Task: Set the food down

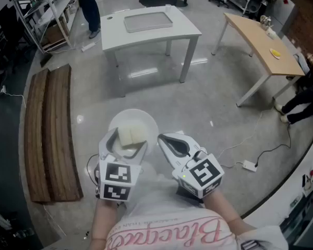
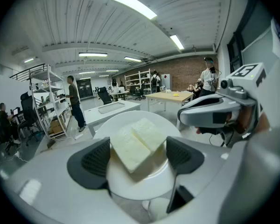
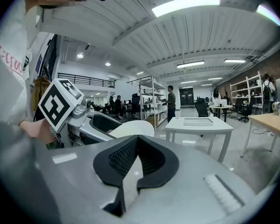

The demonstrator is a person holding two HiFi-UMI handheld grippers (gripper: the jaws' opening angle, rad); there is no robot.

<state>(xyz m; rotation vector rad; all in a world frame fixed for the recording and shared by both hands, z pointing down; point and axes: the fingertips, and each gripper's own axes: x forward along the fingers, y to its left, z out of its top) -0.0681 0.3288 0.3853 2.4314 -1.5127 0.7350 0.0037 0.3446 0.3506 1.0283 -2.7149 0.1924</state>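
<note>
A white plate (image 1: pixel 147 120) carries two pale, square slabs of food (image 1: pixel 131 135) and hangs in the air above the grey floor. My left gripper (image 1: pixel 128 141) holds it from the near side, with its jaws spread wide and one dark pad on each side of the plate's underside. In the left gripper view the food (image 2: pixel 137 141) lies tilted on the plate (image 2: pixel 144 186) between the pads (image 2: pixel 95 160). My right gripper (image 1: pixel 167 139) hovers just right of the plate with nothing in it. Its pads (image 3: pixel 119 157) are pressed together.
A white table (image 1: pixel 190 29) with a flat tray (image 1: pixel 148 21) stands ahead. A wooden table (image 1: pixel 258 38) is at the right. Long wooden planks (image 1: pixel 49 129) lie on the floor at the left. A cable and power strip (image 1: pixel 249 165) lie at the right. A person (image 1: pixel 88 7) stands by shelves.
</note>
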